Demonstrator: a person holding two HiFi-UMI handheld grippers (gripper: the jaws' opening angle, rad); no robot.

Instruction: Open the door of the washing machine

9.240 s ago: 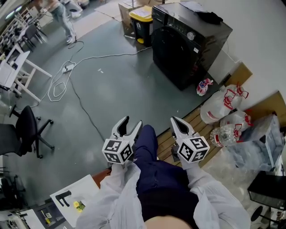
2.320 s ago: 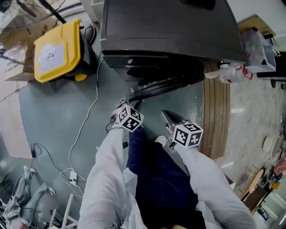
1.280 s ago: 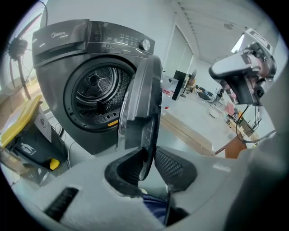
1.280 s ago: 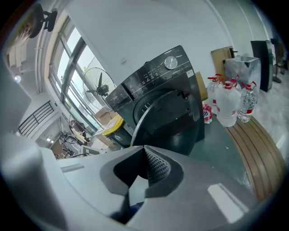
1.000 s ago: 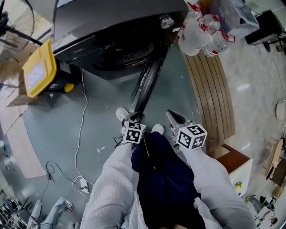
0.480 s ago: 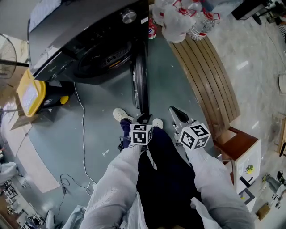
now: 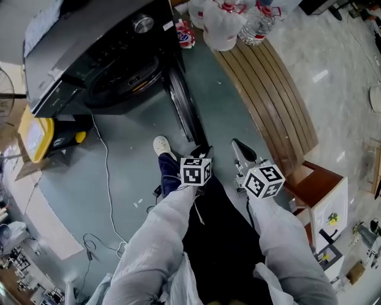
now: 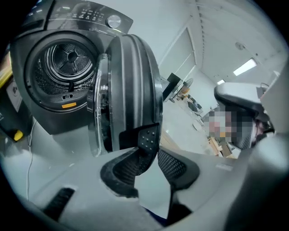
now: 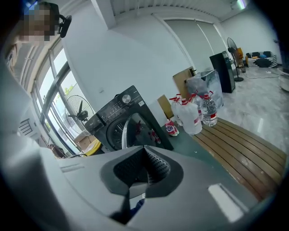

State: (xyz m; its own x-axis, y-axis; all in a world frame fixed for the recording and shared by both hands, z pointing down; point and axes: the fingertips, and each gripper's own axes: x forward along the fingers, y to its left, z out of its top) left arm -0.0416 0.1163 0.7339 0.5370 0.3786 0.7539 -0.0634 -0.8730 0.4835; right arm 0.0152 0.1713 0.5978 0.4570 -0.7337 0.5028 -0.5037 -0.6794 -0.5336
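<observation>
The black washing machine [image 7: 89, 41] stands at the upper left of the head view with its round door [image 7: 181, 107] swung wide off the drum [image 8: 67, 63]. In the left gripper view the door [image 8: 131, 81] fills the middle, edge-on. My left gripper [image 7: 203, 150] is at the door's outer lower rim. Its jaws [image 8: 157, 146] have just been opening; the gap shows only floor, and the left finger [image 8: 148, 139] lies against the rim. My right gripper [image 7: 240, 146] hangs to the right, clear of the door, its jaws [image 9: 144, 151] shut with nothing in them.
A yellow-lidded bin [image 7: 33, 134] and a white cable [image 7: 107, 179] lie left of the machine. A wooden slatted platform [image 7: 268, 89] runs along the right, with plastic bags and water bottles [image 7: 223, 18] at its far end. A small wooden cabinet [image 7: 321, 190] stands at the right. My shoe [image 7: 162, 145] is on the floor.
The door has swung further away from the drum. Both grippers have shifted sideways with it. The left jaws have spread apart off the door's rim.
</observation>
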